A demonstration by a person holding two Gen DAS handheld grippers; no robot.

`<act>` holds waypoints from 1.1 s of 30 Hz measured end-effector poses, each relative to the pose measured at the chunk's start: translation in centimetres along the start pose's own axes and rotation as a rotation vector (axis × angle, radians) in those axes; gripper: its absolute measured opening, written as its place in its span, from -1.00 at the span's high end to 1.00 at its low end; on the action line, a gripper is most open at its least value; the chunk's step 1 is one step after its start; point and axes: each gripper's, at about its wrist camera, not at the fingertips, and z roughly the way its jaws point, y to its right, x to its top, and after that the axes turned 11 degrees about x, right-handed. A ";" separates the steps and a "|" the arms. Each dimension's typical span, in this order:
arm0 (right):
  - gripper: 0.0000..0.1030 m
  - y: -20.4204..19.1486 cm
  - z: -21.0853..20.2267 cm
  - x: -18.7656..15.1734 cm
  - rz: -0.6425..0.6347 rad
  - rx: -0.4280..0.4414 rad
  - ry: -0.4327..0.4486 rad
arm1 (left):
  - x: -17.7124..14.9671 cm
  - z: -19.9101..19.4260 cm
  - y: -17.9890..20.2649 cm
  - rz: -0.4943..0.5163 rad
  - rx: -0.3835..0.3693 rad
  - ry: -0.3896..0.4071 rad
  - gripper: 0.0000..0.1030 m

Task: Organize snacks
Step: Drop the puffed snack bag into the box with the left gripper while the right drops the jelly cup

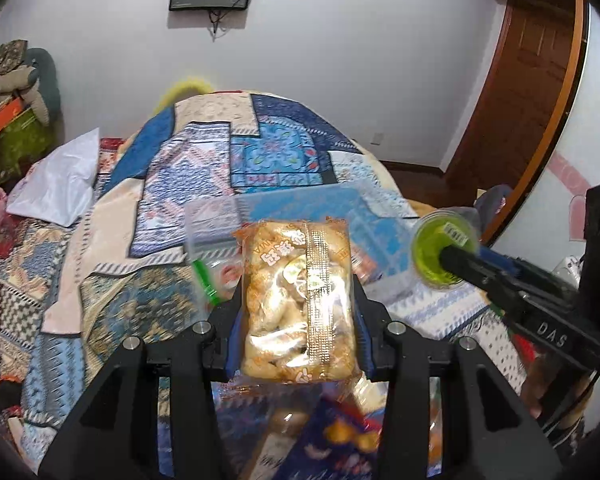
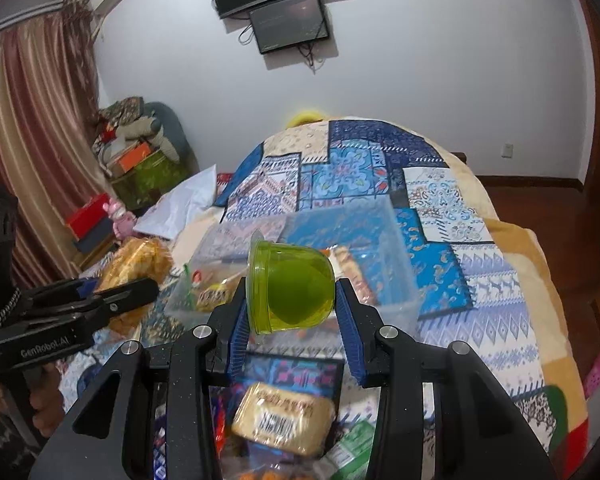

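My left gripper is shut on a clear orange-trimmed bag of puffed snacks and holds it above the bed. It also shows at the left of the right wrist view. My right gripper is shut on a green jelly cup, tilted on its side; the cup also shows in the left wrist view. A clear plastic bin with several snacks inside sits on the quilt just beyond both grippers, and it shows in the left wrist view.
Loose snack packs lie below the grippers, among them a tan biscuit pack and a blue bag. A patchwork quilt covers the bed. A white bag lies at the left; boxes stack by the curtain.
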 end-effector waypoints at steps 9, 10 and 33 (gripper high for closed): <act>0.28 3.1 2.3 0.8 0.032 -0.028 -0.008 | 2.1 5.8 2.8 0.027 -0.012 -0.042 0.14; 0.28 3.6 2.8 0.8 0.036 -0.033 -0.014 | 2.2 6.6 3.0 0.023 -0.011 -0.050 0.14; 0.23 2.9 0.3 0.4 -0.003 -0.057 -0.042 | 0.9 3.0 2.9 0.074 0.044 -0.013 -0.19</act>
